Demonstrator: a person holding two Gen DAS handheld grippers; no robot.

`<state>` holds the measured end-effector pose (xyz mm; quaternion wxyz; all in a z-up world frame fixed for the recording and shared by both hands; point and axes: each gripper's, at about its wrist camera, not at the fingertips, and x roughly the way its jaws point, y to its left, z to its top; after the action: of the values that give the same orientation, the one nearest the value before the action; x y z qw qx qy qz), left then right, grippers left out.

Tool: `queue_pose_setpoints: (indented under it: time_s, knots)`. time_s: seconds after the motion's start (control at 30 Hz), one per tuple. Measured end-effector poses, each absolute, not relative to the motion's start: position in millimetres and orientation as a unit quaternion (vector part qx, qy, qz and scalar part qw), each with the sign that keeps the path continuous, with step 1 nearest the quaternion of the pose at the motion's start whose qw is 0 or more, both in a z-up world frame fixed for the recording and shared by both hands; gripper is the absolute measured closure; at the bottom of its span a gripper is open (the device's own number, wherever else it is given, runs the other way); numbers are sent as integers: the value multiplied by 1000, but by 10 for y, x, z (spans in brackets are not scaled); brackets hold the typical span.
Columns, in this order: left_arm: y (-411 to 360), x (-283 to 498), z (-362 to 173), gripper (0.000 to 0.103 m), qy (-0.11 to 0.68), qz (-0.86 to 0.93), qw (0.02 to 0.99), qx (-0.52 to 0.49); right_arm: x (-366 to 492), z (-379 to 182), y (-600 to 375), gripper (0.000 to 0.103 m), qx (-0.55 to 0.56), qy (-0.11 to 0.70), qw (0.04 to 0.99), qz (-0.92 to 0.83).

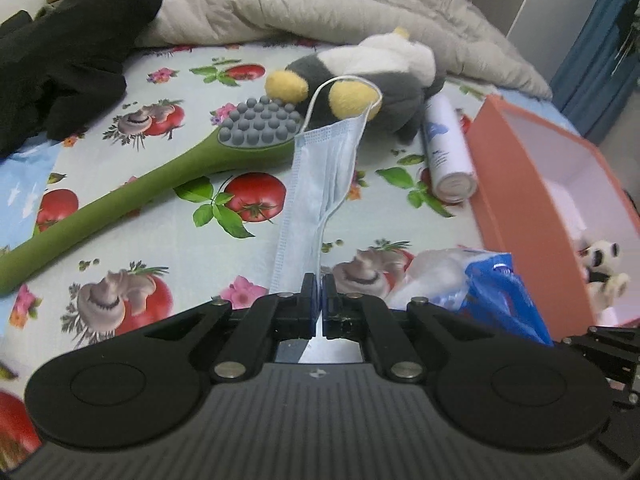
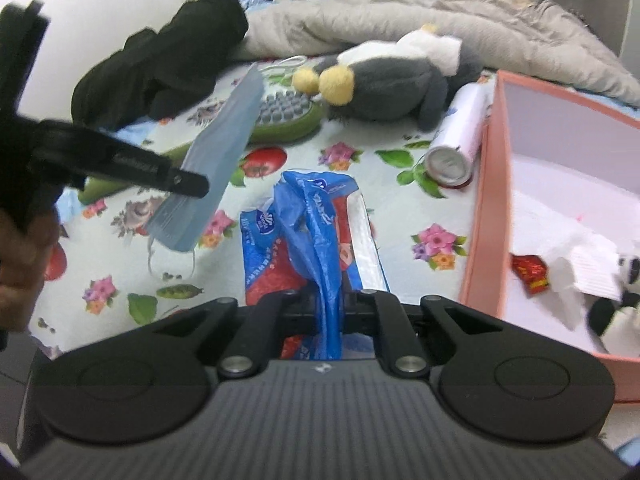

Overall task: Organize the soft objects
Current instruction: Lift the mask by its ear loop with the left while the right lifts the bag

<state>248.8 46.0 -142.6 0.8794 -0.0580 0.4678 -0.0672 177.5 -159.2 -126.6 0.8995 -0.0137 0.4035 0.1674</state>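
Observation:
My left gripper (image 1: 319, 280) is shut on a light blue face mask (image 1: 316, 184), held above the patterned bed sheet; it also shows in the right wrist view (image 2: 216, 156), pinched in the left gripper (image 2: 192, 182). My right gripper (image 2: 326, 300) is shut on a blue plastic tissue pack (image 2: 312, 224), which also shows in the left wrist view (image 1: 492, 288). A grey, white and yellow plush penguin (image 1: 372, 76) lies on the bed behind the mask. A pink box (image 1: 532, 184) at the right holds a small panda plush (image 1: 600, 268) and white tissue.
A green massage brush (image 1: 160, 176) with grey nubs lies on the sheet at left. A white spray can (image 1: 444, 148) lies beside the box. Black clothing (image 1: 68, 48) and a grey blanket (image 1: 320, 0) lie at the back.

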Motion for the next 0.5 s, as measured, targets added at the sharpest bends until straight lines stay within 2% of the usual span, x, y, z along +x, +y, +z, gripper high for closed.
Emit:
queue_pose_setpoints:
  time_s: [0.5]
  knots:
    - [185, 1610, -701, 100, 415, -92, 900, -94, 1187, -623, -1975, 92, 38, 341, 931, 124]
